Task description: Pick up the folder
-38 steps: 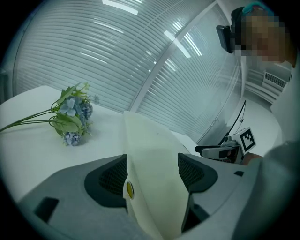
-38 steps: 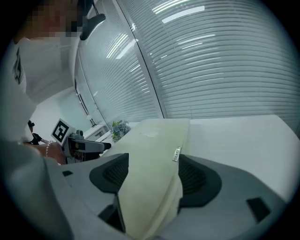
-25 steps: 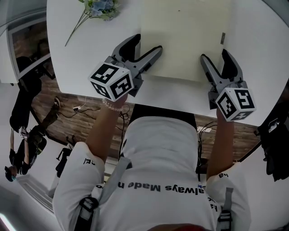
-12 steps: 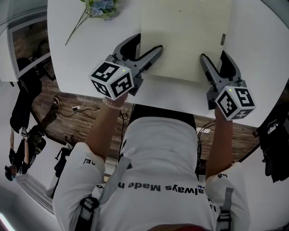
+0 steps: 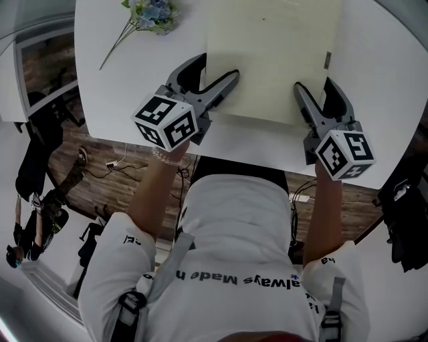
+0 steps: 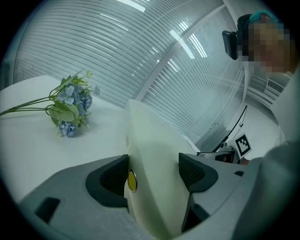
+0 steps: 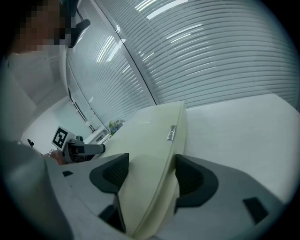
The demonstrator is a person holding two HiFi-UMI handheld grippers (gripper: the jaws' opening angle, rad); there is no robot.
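- Head view: a white round-edged bench (image 5: 120,87) fills the top of the frame. A cream flat folder (image 5: 267,53) lies on it at 12 o'clock, with a small metal clip (image 5: 328,60) on its right edge.
- A spray of blue artificial flowers (image 5: 152,12) rests on the bench at 11 o'clock, well apart from the folder.
- The left gripper (image 5: 215,68) sits at the folder's near left corner, at 11 o'clock from the frame's centre. The right gripper (image 5: 314,85) sits at the near right corner, at 1 o'clock.
- The person's white printed shirt (image 5: 234,220) takes up the 6 o'clock half.
- Left gripper view: the folder (image 6: 154,159) runs edge-on between the jaws and fills the gap. Both dark pads (image 6: 112,176) press against it, so the jaws are clamped on the folder. A yellow round stud (image 6: 132,180) shows on the folder just beside the left pad.
- The flowers (image 6: 69,108) lie on the bench at 10 o'clock. A ribbed translucent wall (image 6: 140,47) stands behind.
- Right gripper view: the folder (image 7: 150,159) again fills the space between the jaws, and the pads (image 7: 192,180) close on both its faces. The clip (image 7: 171,132) sits on its edge at 12 o'clock from the jaws. Bare bench (image 7: 243,140) spreads towards 3 o'clock.
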